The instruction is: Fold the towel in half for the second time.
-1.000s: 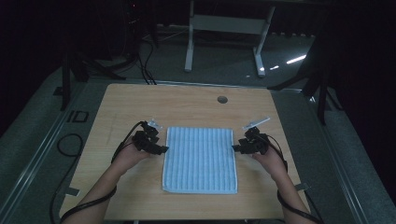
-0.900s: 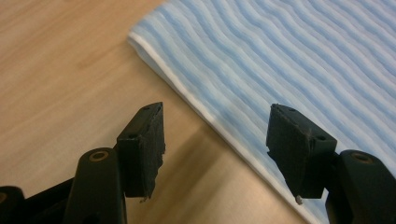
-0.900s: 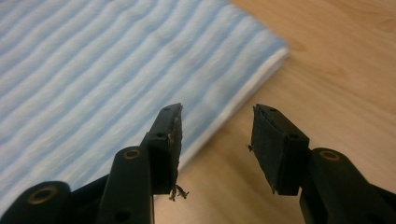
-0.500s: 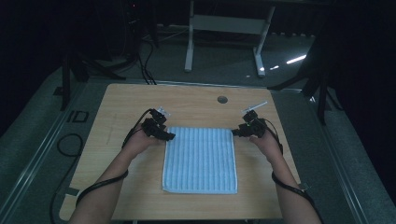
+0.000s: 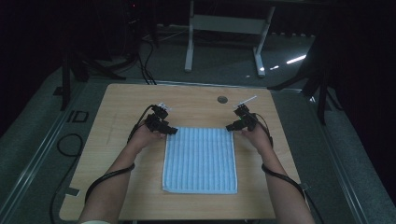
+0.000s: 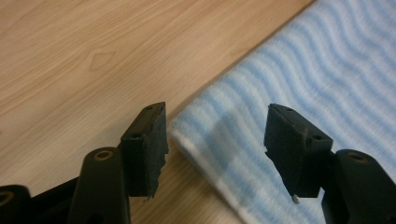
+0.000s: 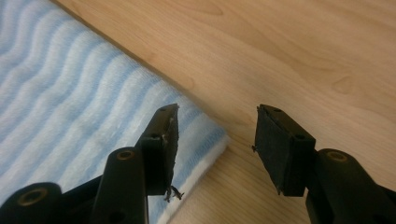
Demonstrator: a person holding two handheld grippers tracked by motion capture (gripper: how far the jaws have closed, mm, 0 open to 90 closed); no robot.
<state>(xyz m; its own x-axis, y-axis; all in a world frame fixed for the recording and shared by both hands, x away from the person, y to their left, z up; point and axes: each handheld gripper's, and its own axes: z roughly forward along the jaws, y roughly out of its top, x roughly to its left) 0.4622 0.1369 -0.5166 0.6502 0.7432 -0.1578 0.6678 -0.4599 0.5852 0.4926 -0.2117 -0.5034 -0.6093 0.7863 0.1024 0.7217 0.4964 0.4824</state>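
A blue-and-white striped towel (image 5: 200,158) lies flat on the wooden table (image 5: 116,107). My left gripper (image 5: 172,131) is at the towel's far left corner. In the left gripper view the towel (image 6: 327,70) has that corner between the jaws of my left gripper (image 6: 217,140), which have just been closing; the pads stand apart from the cloth. My right gripper (image 5: 229,127) is at the far right corner. In the right gripper view my right gripper (image 7: 217,140) is open, with the corner of the towel (image 7: 70,93) reaching under one jaw.
A small round grommet (image 5: 222,99) sits in the tabletop behind the towel. Cables trail from both grippers along the forearms. A white stand (image 5: 224,28) is on the floor beyond the table's far edge.
Both hands have moved away from the person along the towel's sides, from about its upper third to its far corners. The towel has not shifted.
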